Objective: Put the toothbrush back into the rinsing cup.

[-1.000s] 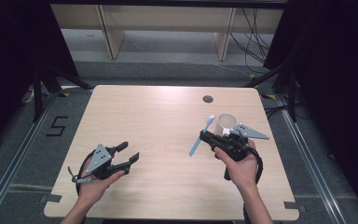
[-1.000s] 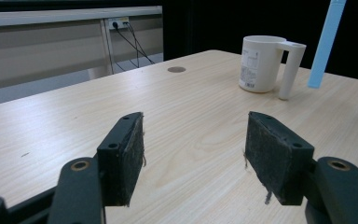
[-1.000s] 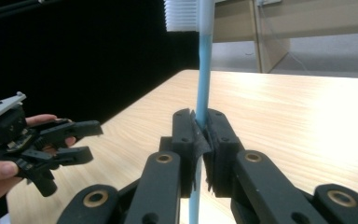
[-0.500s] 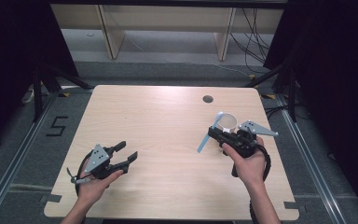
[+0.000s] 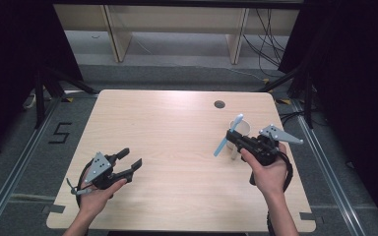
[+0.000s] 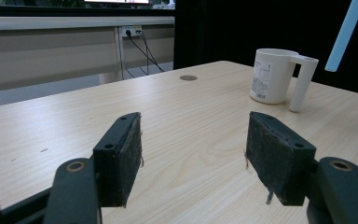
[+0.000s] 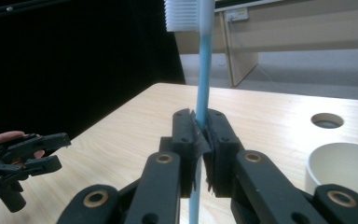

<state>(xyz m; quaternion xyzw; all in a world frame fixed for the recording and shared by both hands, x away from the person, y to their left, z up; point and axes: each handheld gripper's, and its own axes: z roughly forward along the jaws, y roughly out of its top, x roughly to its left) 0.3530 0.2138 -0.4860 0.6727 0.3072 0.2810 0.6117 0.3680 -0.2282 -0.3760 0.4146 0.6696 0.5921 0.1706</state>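
Observation:
A light blue toothbrush [image 5: 222, 144] with white bristles is pinched by its handle in my right gripper [image 5: 232, 137], which is shut on it. In the right gripper view the toothbrush [image 7: 204, 60] stands upright between the pads of the right gripper [image 7: 200, 128], bristles at the top. A white mug [image 5: 244, 129] stands on the table just behind the brush, its rim [image 7: 340, 165] low at the right. My left gripper [image 5: 132, 157] rests near the table's front left, open with nothing between its pads [image 6: 193, 154]. Its view shows the mug [image 6: 272, 74] and the brush handle [image 6: 345, 32] farther off.
The light wooden table [image 5: 177, 128] has a round cable hole [image 5: 219, 104] near its far edge. Shelving and cables lie on the floor beyond the table. Dark curtains flank both sides. The left gripper [image 7: 61, 150] shows far left in the right gripper view.
My right gripper has shifted a little to the right and upward with the toothbrush, staying beside the mug. The left gripper has stayed put.

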